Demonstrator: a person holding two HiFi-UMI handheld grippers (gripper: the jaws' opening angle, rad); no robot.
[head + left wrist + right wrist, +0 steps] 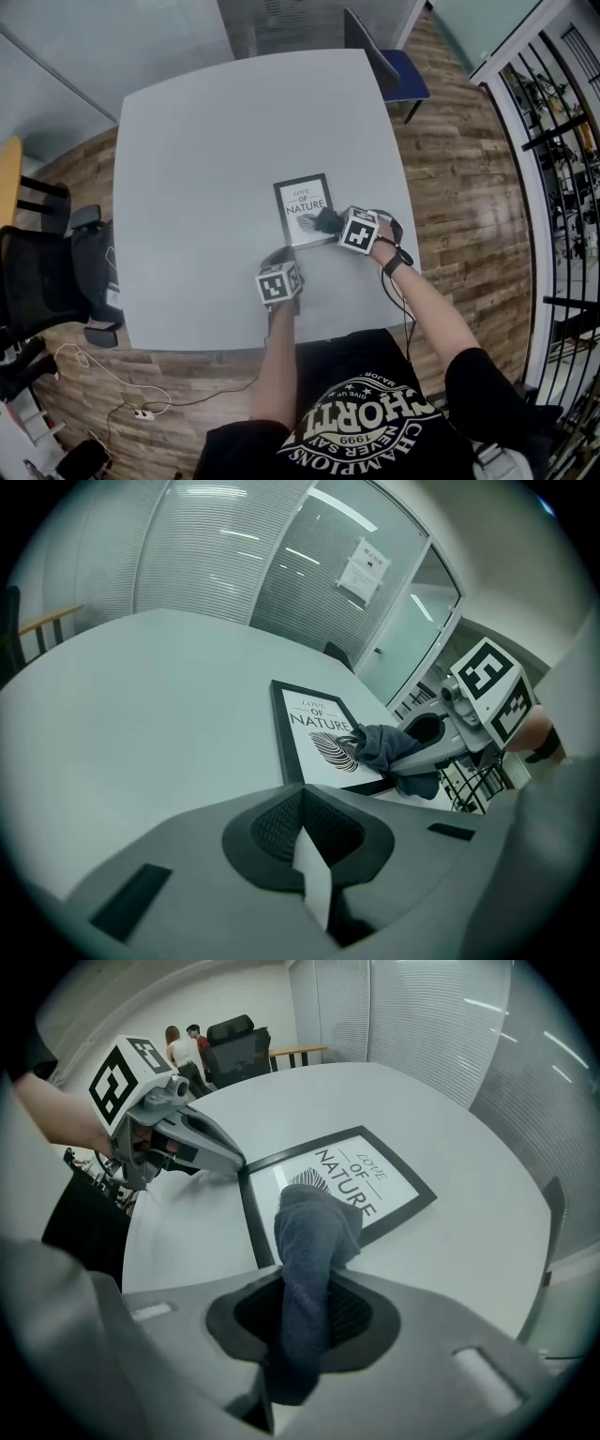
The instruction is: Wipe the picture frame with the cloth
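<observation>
A black picture frame [305, 209] with a white print lies flat near the front of the grey table [206, 169]. My right gripper [336, 225] is shut on a dark grey cloth [323, 219], which rests on the print's lower right part. In the right gripper view the cloth [319, 1218] hangs out of the jaws onto the frame [375, 1171]. My left gripper [283, 253] is shut, its tips touching the frame's near left corner, as the right gripper view shows [236, 1164]. The left gripper view shows frame [314, 733], cloth [380, 745] and right gripper [412, 757].
A blue chair [398, 70] stands at the table's far right corner. Black office chairs [47, 272] stand left of the table. A dark railing [562, 169] runs along the right. Two people [187, 1049] stand far off by another desk.
</observation>
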